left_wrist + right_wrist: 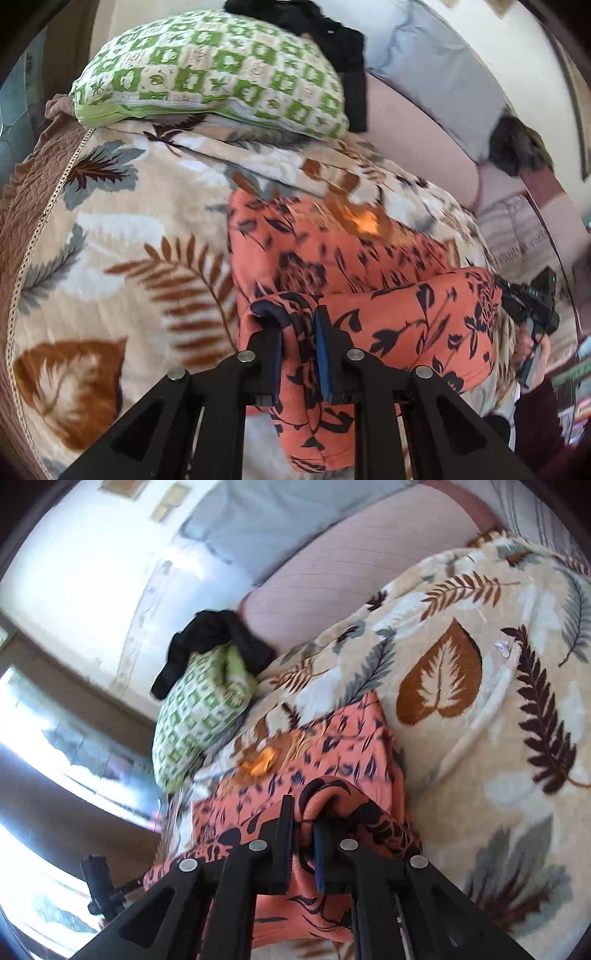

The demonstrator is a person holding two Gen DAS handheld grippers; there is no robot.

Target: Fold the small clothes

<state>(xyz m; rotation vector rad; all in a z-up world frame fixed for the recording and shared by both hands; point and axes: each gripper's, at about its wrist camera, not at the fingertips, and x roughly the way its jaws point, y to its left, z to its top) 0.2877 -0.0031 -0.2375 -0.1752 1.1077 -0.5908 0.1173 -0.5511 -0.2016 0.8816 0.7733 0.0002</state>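
You're pinching the orange floral garment point(332, 266) with both tools here. Your left gripper point(300, 332) is clamping a bunched edge of it at 6 o'clock in its view, and your right gripper point(303, 819) is clenching another bunched bit, also at 6 o'clock. The garment is lying half-folded on the leaf-print blanket point(122, 236), with the green checked pillow point(210, 70) sitting up around 11 o'clock and a black cloth point(332, 33) draping over its far end.
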